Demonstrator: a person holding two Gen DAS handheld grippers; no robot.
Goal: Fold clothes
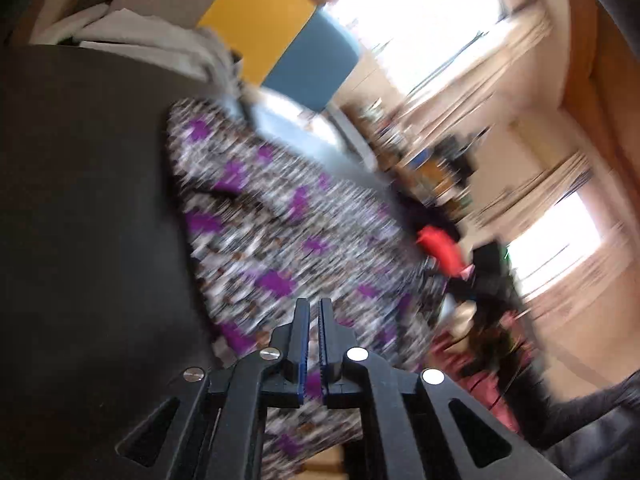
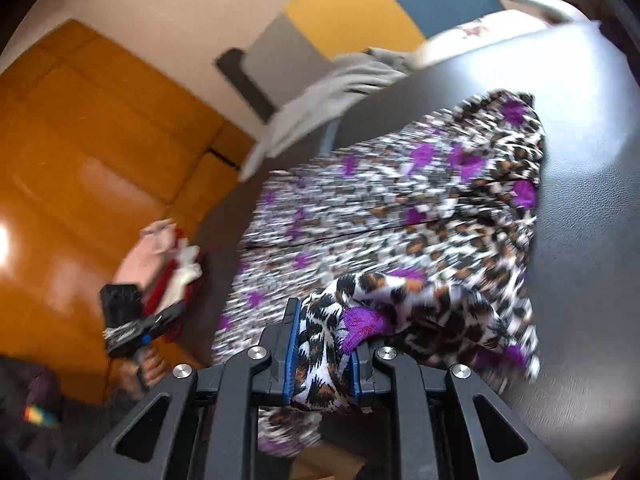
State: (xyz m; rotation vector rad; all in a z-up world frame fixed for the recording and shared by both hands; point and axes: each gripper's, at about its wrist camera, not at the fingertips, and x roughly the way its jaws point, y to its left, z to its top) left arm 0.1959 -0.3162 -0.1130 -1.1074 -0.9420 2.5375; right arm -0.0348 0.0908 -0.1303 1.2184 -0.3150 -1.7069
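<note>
Listing one leopard-print garment (image 2: 420, 216), white ground with black and tan spots and purple patches, spread across a dark table (image 2: 592, 240) and hanging over the table's near edge.

Right claw (image 2: 322, 344): closed on a bunched fold of the garment, cloth filling the space between its blue-lined pads (image 2: 294, 344) and spilling out below them.

Left claw (image 1: 314, 340): jaws nearly together, only a thin slit between the toothed blue pads (image 1: 304, 344); the left wrist view is blurred, and whether any cloth is pinched there cannot be told. The patterned fabric lies directly behind and beneath it. In the right wrist view this claw shows at lower left, carried in a hand (image 2: 150, 368).

Other items:
- pale grey cloth (image 2: 320, 100), draped over the table's far edge
- pink, red and white clothing heap (image 2: 168, 268), off the table to the left in the right wrist view
- orange wooden floor (image 2: 80, 160)
- wall panels in yellow (image 1: 260, 16) and blue (image 1: 312, 64)
- bright windows (image 1: 420, 12), overexposed
- red object (image 1: 440, 248), beyond the garment, too blurred to identify
</note>
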